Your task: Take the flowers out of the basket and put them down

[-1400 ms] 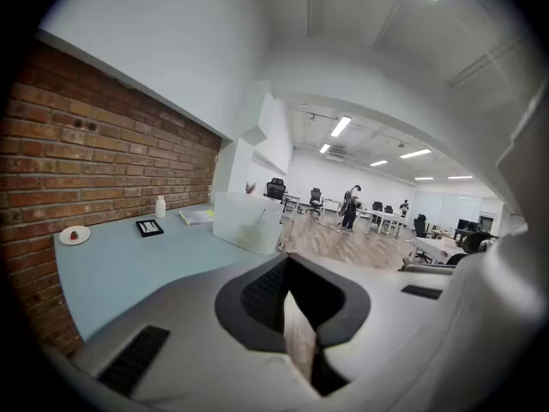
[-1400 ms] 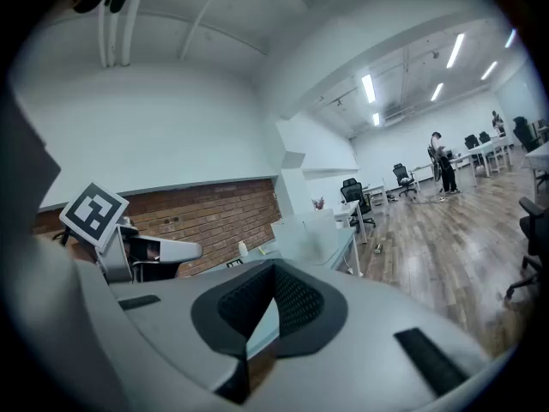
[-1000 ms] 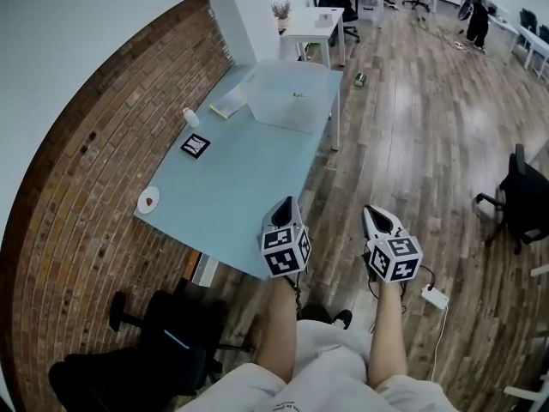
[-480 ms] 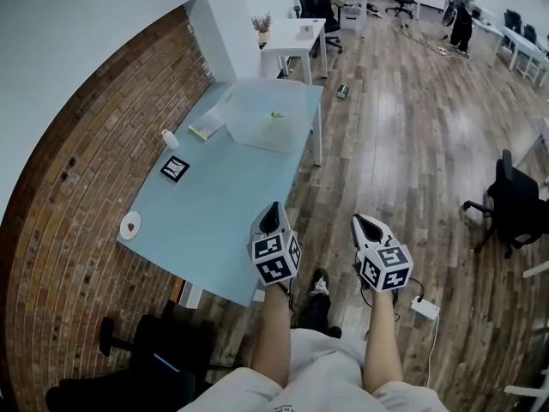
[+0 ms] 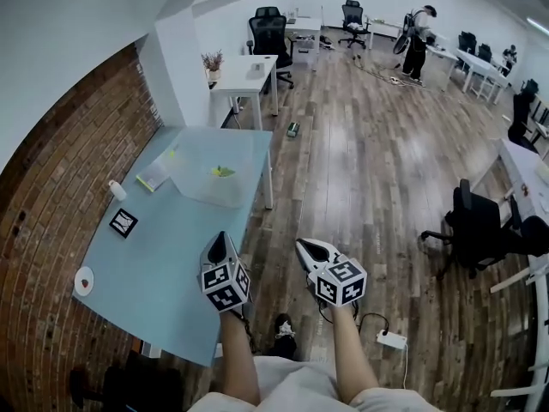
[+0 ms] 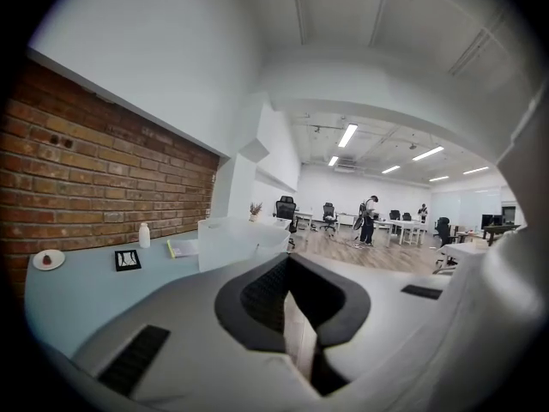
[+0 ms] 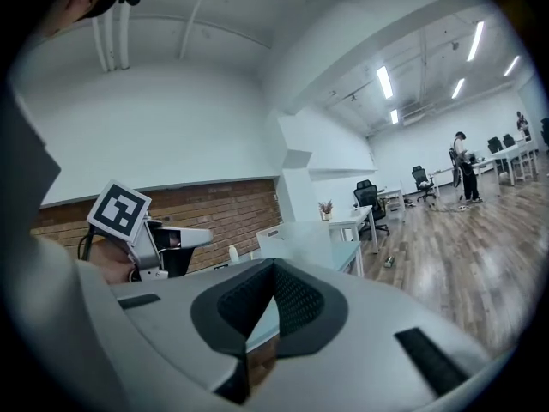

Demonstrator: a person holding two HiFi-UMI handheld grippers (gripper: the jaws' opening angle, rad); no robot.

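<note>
The left tongs (image 5: 218, 243) and right tongs (image 5: 307, 247) are seen closed, empty, at lower centre. The flowers (image 5: 223, 172) are seen inside the translucent basket (image 5: 202, 194) on the table (image 5: 154, 273), centre left, well apart from both.

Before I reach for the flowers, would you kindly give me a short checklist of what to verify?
1. Grippers empty: ok; left gripper and right gripper hold nothing.
2. Jaws open for grasping: not ok; both are shut.
3. Reach: probably not ok; the basket stands at the far end of the table.
4. Flowers visible: cannot tell; only something green shows inside.
5. Set-down space: ok; bare tabletop nearby.
</note>
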